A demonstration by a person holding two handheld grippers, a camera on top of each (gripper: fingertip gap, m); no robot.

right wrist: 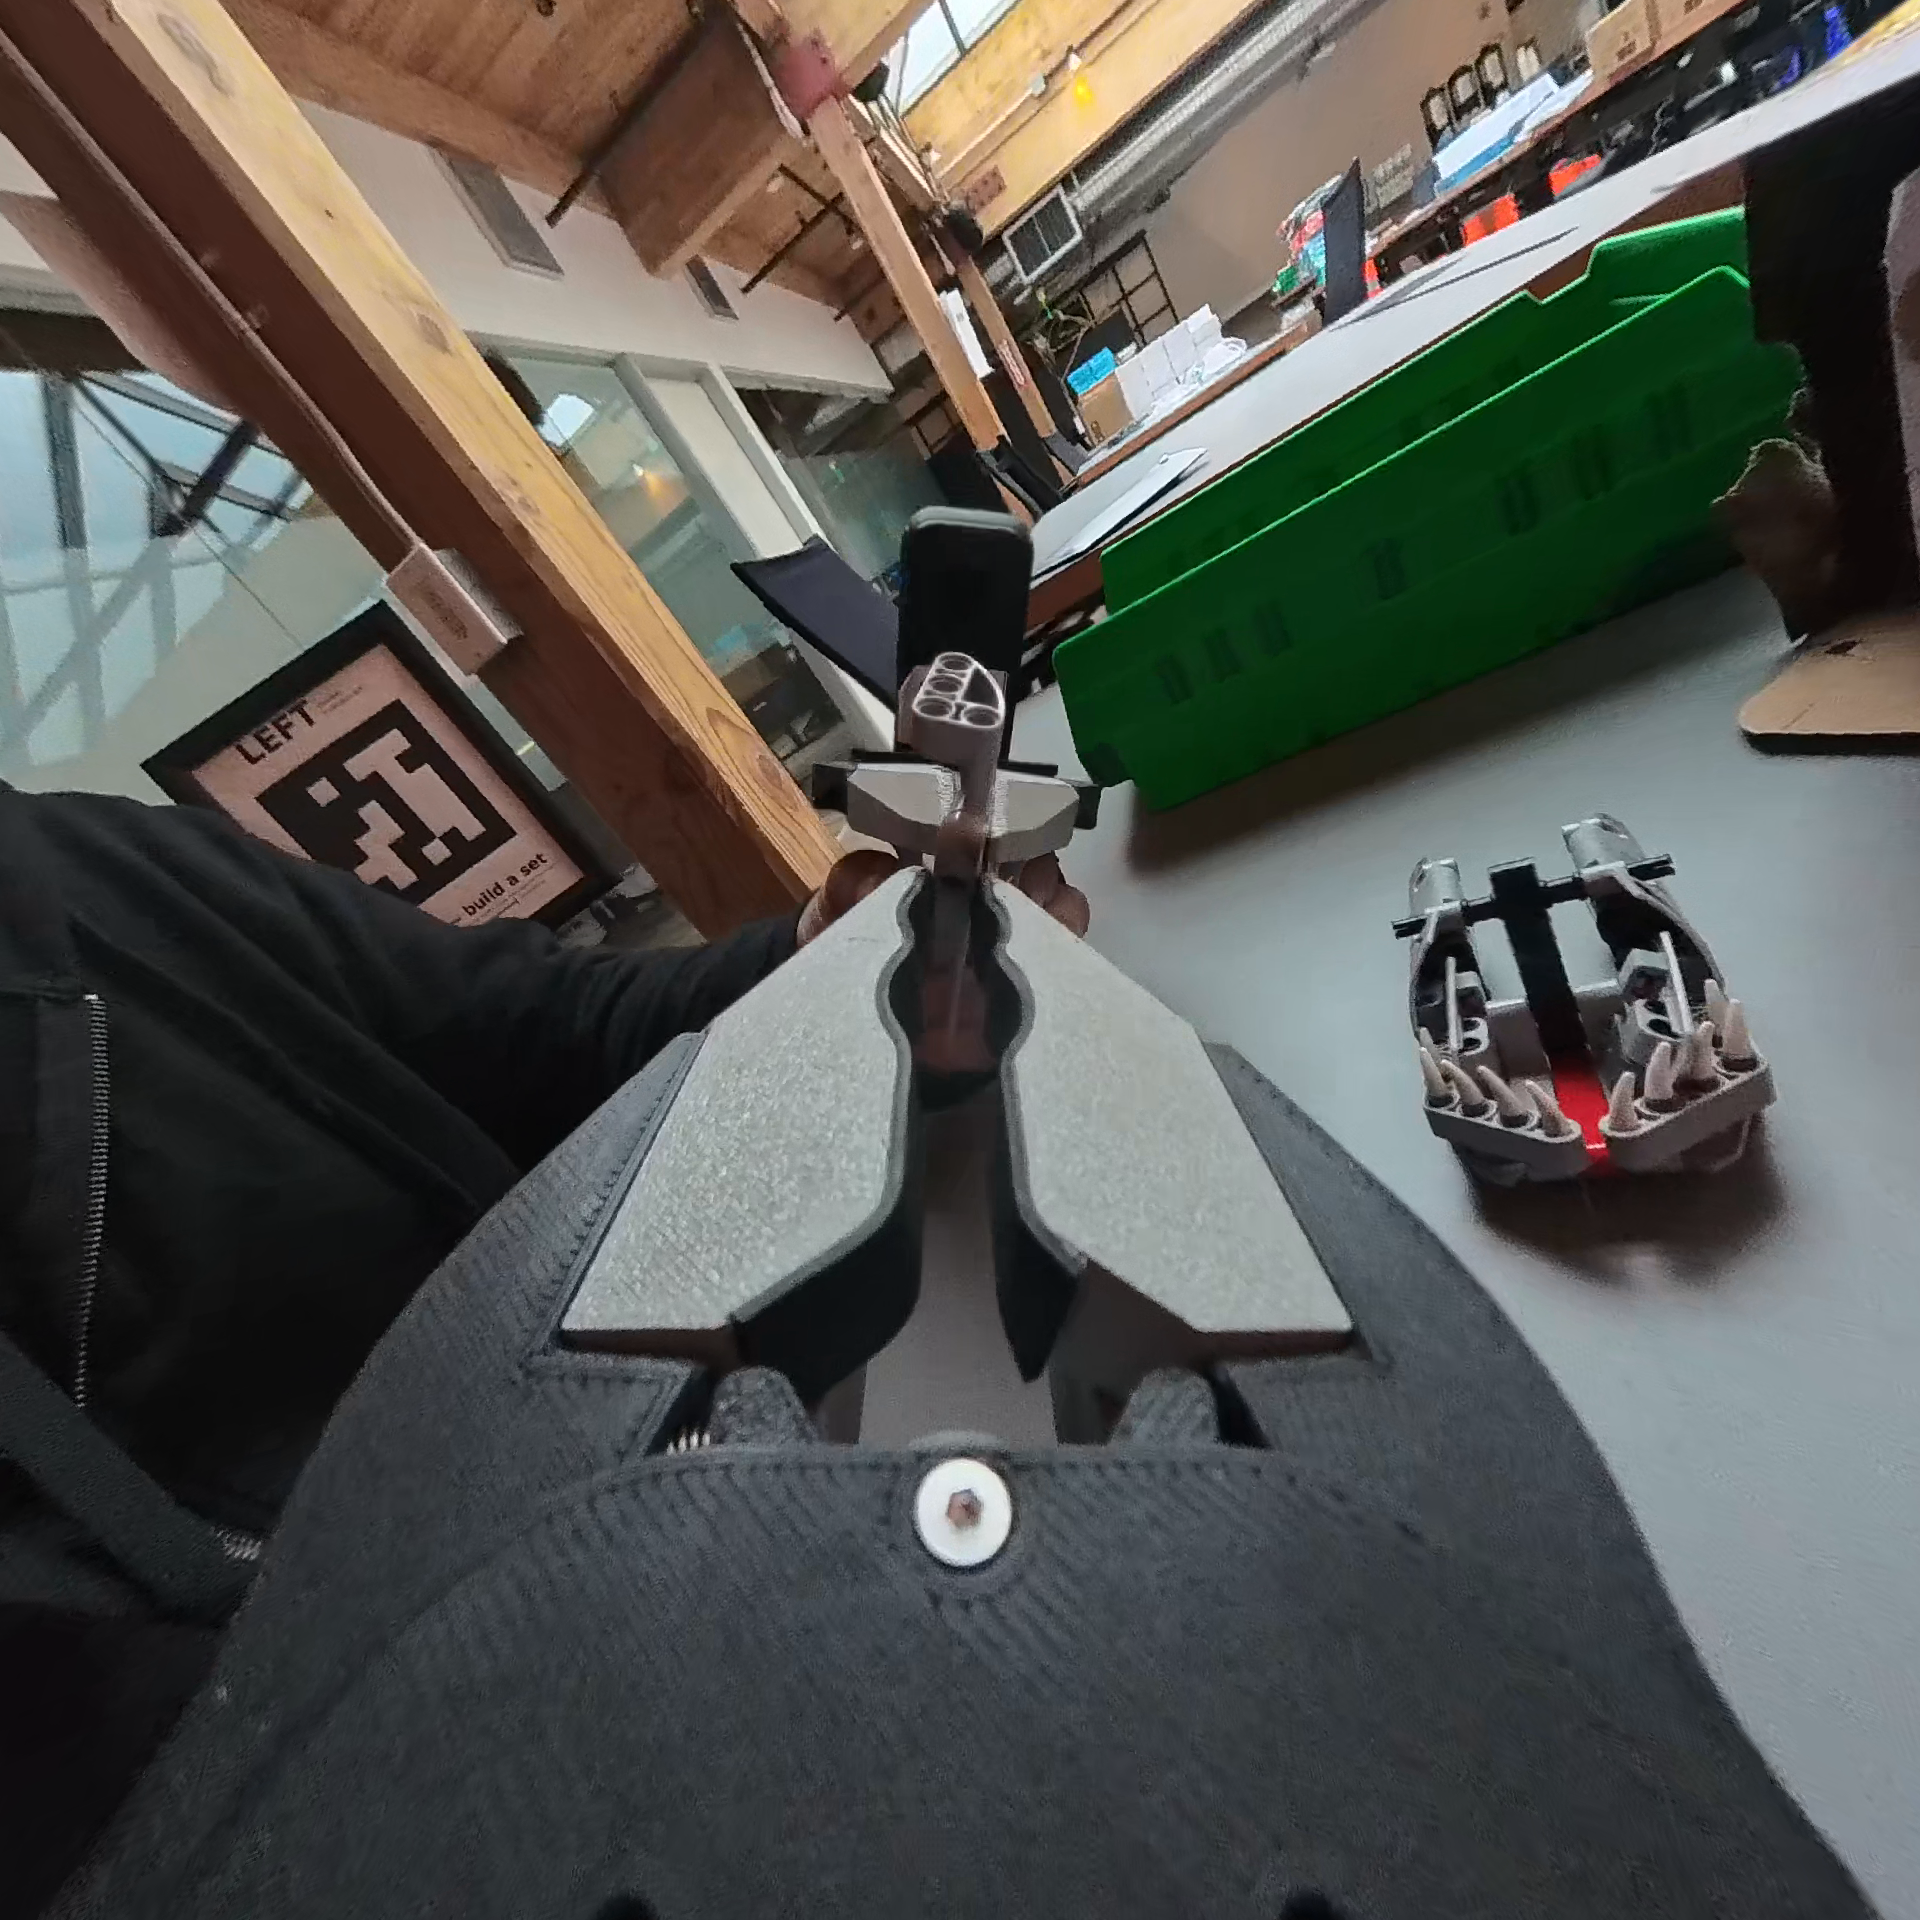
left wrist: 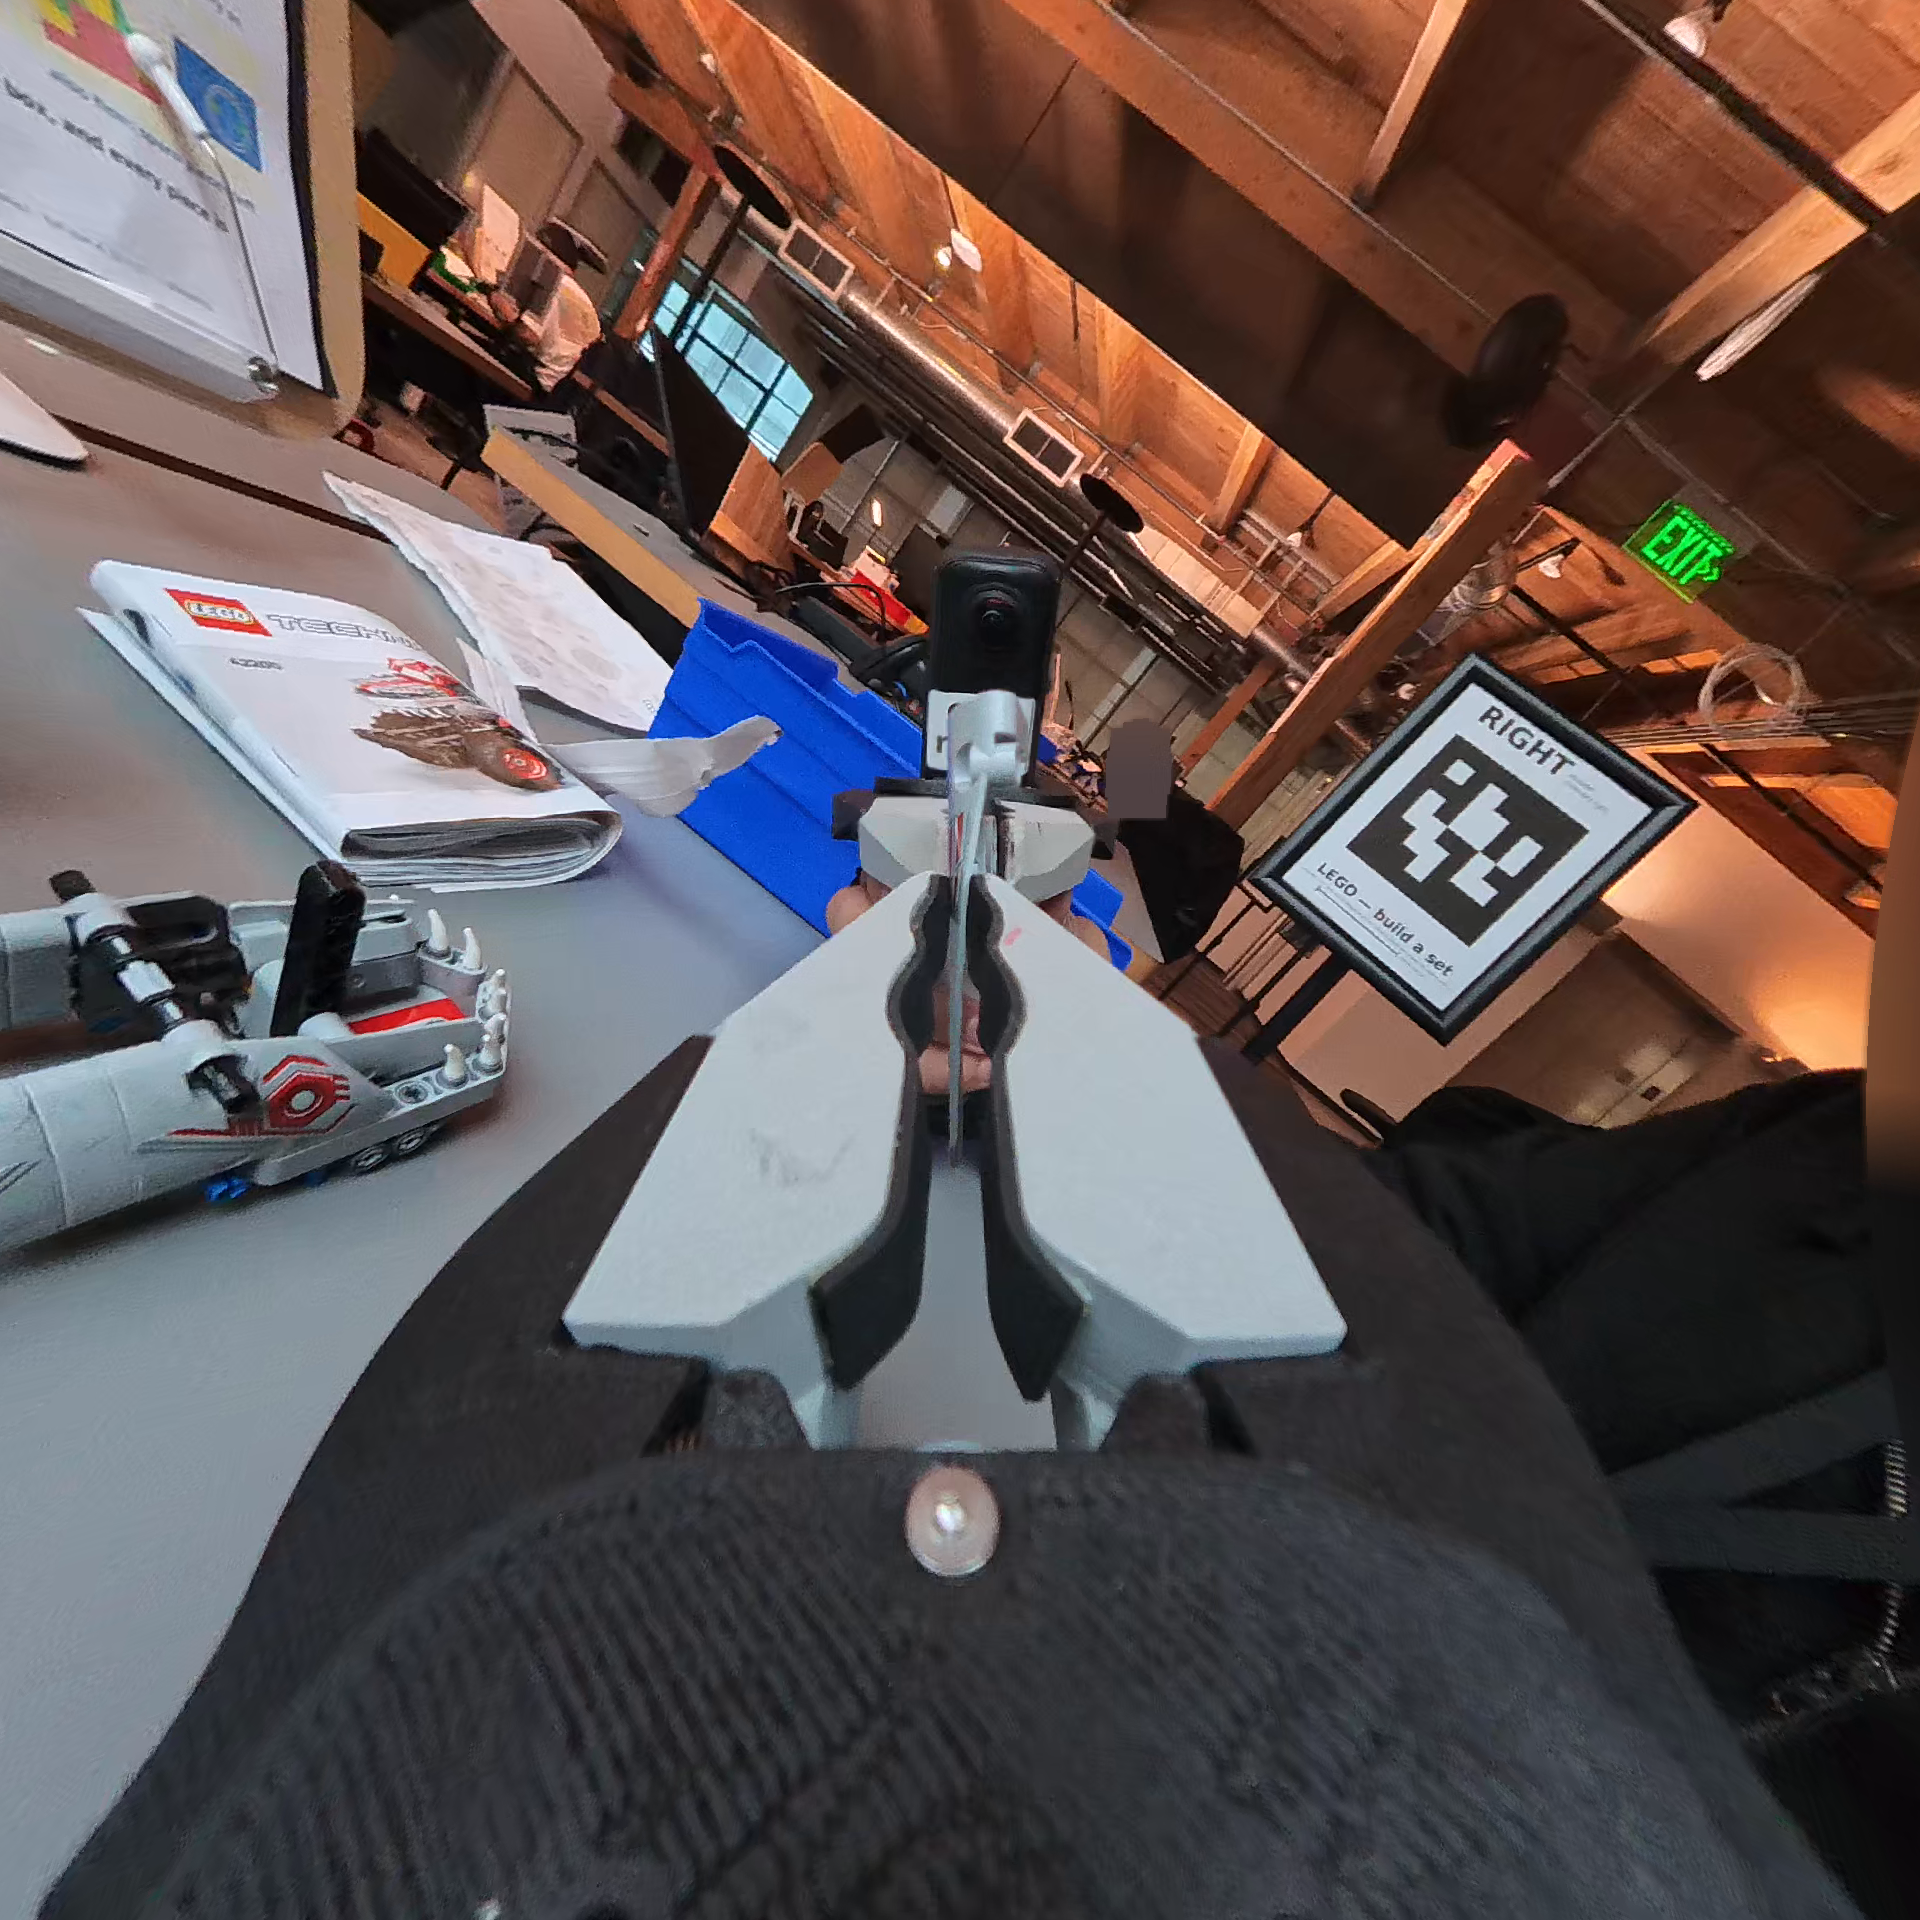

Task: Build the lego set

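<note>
A thin grey Lego panel piece point(left wrist: 964, 997) stands edge-on between my left gripper's fingers. My left gripper point(left wrist: 958, 894) is shut on it, lifted above the grey table point(left wrist: 582, 1039). In the right wrist view the same kind of grey piece point(right wrist: 951, 712), with three holes at its top, sits between the fingers of my right gripper point(right wrist: 951, 894), which is shut on it. The two grippers face each other tip to tip. The part-built grey model with white teeth and red trim point(left wrist: 312, 1060) lies on the table to the left; it also shows in the right wrist view point(right wrist: 1579, 1039).
An instruction booklet point(left wrist: 343, 727) and a blue bin point(left wrist: 790, 748) lie beyond the model. Green bins point(right wrist: 1403, 540) and a cardboard piece point(right wrist: 1839, 686) stand at the far side. Framed marker signs point(left wrist: 1475, 842) point(right wrist: 384, 779) stand off the table. A black sleeve point(right wrist: 312, 1039) is close. My left and right fingertips are right by each other.
</note>
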